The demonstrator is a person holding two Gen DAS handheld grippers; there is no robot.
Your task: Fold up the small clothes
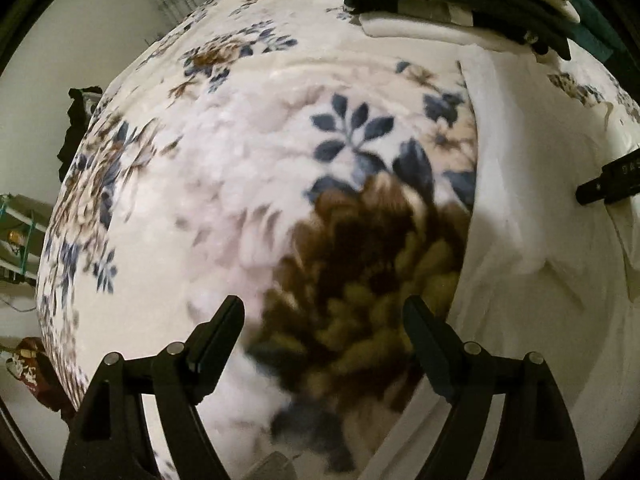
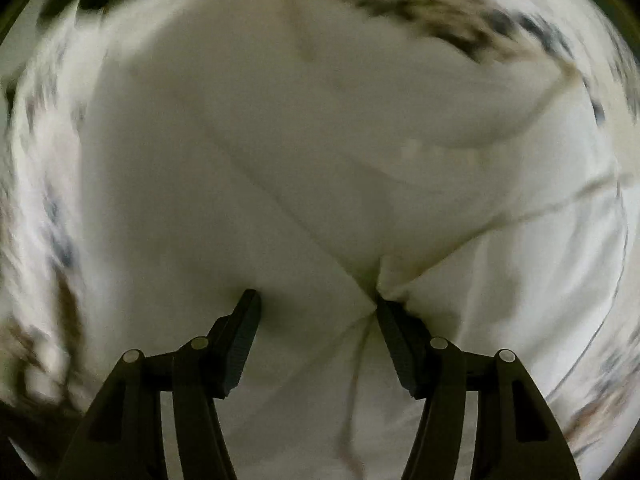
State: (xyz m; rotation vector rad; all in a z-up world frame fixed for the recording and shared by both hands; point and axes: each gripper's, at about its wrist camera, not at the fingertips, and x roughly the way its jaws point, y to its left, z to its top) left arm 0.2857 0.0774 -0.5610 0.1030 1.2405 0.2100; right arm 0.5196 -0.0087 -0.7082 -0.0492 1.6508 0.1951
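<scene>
A white garment [image 1: 532, 208] lies spread on the floral blanket [image 1: 240, 152] at the right of the left wrist view. My left gripper [image 1: 324, 312] is open and empty, over the blanket's brown flower just left of the garment's edge. The right gripper's black tip [image 1: 608, 184] shows over the garment at the far right. In the right wrist view the white garment [image 2: 320, 152] fills the frame. My right gripper [image 2: 318, 300] is open, both fingertips pressed onto the cloth, with creases bunching at the right fingertip [image 2: 390, 312].
A stack of folded black and white clothes [image 1: 460, 4] sits at the blanket's far end. The bed's left edge drops to the floor, with a dark cloth [image 1: 78, 120] and a red patterned item [image 1: 28, 368] beside it.
</scene>
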